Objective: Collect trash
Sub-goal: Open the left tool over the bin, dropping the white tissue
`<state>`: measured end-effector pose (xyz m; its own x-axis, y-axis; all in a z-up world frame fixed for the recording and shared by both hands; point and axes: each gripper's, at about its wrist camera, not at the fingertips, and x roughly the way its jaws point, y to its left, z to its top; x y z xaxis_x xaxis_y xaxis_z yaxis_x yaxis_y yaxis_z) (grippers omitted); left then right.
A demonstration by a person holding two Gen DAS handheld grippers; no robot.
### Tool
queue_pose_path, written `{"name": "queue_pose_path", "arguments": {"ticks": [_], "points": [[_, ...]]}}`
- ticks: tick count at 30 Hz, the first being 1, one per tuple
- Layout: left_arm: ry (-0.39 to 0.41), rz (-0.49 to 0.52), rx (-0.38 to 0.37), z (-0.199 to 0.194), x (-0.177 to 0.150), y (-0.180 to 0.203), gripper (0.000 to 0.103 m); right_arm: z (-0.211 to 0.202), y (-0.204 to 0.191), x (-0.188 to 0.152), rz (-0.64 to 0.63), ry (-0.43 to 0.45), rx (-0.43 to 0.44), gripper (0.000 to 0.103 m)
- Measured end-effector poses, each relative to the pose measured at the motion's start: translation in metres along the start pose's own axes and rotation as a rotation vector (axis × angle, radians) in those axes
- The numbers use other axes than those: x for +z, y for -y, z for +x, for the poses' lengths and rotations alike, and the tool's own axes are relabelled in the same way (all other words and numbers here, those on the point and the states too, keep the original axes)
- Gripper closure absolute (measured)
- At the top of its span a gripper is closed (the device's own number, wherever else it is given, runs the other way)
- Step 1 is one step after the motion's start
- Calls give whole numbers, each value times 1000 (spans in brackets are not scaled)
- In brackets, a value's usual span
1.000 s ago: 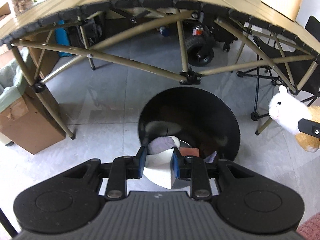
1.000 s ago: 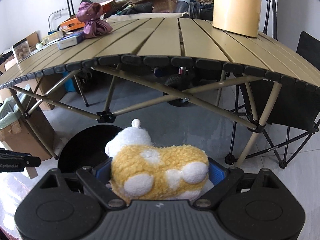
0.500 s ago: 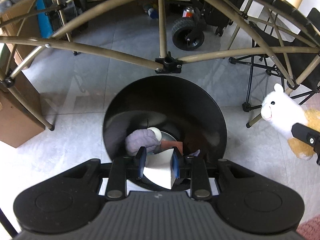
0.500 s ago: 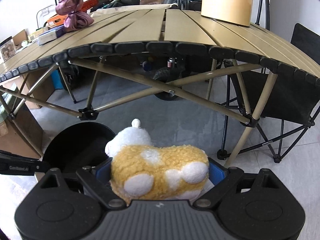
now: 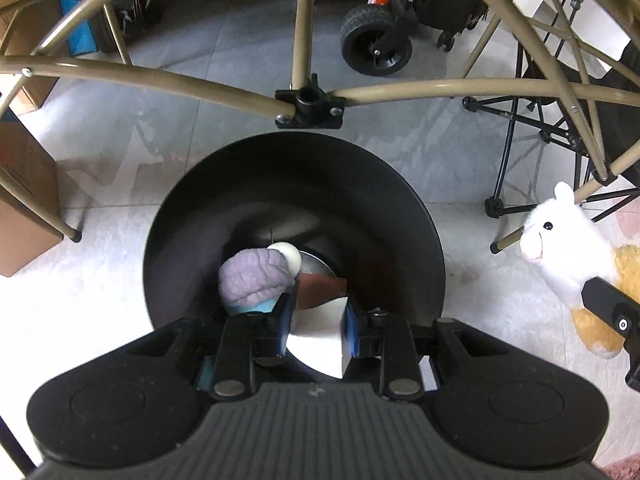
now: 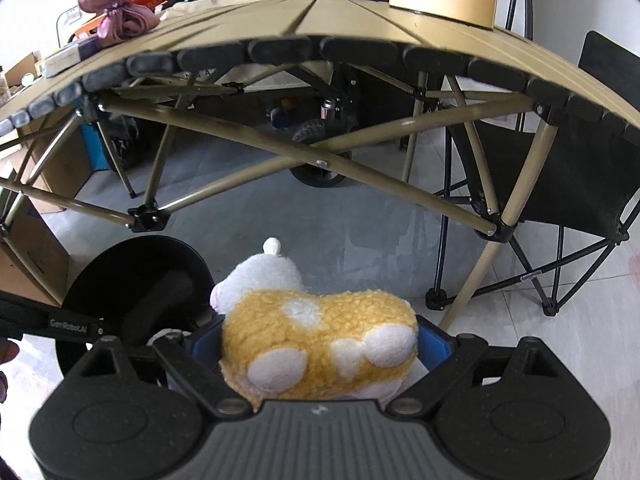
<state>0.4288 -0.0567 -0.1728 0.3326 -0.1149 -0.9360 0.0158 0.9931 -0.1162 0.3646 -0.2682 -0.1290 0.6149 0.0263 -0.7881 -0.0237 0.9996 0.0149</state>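
Grey floor tiles (image 5: 120,184) run under a folding table whose tan tabletop (image 6: 360,24) fills the right wrist view. Below the left gripper (image 5: 316,322) stands a black bin (image 5: 296,184); its jaws are clamped on a white folded paper piece (image 5: 316,332) above the bin's mouth. The right gripper (image 6: 320,350) has its jaws clamped on a yellow-and-white plush toy (image 6: 320,348) beside the bin.
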Motion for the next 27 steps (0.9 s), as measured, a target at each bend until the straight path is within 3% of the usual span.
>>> {"name": "queue_pose_path", "arguments": {"ticks": [7, 18, 21, 23, 24, 25, 27], "points": [[-54, -26, -5, 16, 6, 6, 76, 13, 3, 1, 6, -18, -3, 9], [-73, -29, 16, 23, 7, 12, 73, 17, 4, 0, 14, -25, -8, 9], [-87, -38, 42, 24, 8, 11, 60, 16, 3, 0, 14, -23, -7, 9], [-95, -49, 53, 24, 8, 10, 39, 16, 3, 0, 15, -23, -6, 9], [-98, -51, 69, 24, 8, 10, 19, 16, 4, -1, 14, -23, -7, 9], [-98, -52, 85, 23, 8, 10, 5, 16, 3, 0, 14, -22, -6, 9], [-92, -54, 99, 21, 9, 10, 1, 15, 4, 0, 13, -20, -6, 9]]}}
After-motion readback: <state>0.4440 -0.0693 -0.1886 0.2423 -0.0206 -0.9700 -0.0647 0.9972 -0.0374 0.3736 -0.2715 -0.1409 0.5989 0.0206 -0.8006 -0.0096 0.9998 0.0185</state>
